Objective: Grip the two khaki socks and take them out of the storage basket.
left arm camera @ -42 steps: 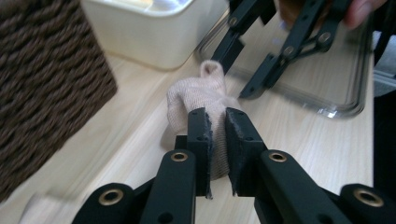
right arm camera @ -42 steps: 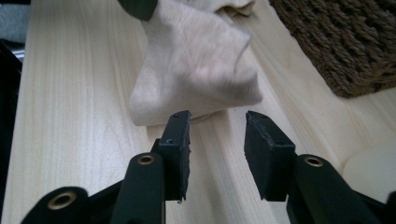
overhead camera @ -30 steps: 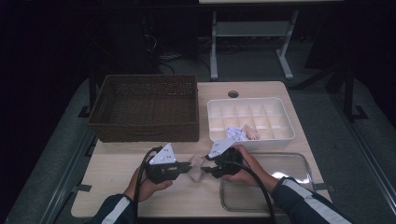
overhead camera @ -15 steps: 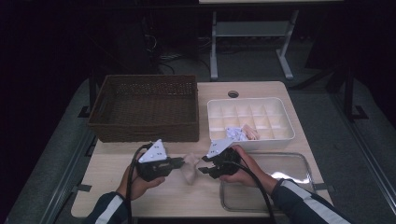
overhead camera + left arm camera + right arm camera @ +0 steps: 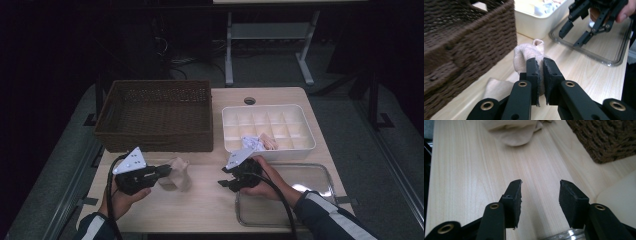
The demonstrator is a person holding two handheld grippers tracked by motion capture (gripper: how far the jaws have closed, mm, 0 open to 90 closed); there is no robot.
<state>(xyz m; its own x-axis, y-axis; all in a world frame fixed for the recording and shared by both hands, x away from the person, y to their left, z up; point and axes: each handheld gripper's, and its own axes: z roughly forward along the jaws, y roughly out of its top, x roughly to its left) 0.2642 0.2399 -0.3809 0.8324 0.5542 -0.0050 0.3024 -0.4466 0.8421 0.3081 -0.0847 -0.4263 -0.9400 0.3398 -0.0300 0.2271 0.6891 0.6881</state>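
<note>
My left gripper is shut on a beige sock, pinching a fold of it a little above the wooden table, in front of the wicker basket. In the left gripper view the sock bunches past the closed jaws and its tail trails to the tabletop. My right gripper stands apart to the right, at the near left corner of the clear tray. Its jaws have just been opening, and nothing is between them. The sock lies ahead of them.
A dark wicker basket stands at the back left. A white compartment box at the back right holds small white and pink cloths. A clear tray lies at the front right under the right hand.
My left gripper has moved left and slightly up with the sock, away from the right gripper. The right hand has stayed in place.
</note>
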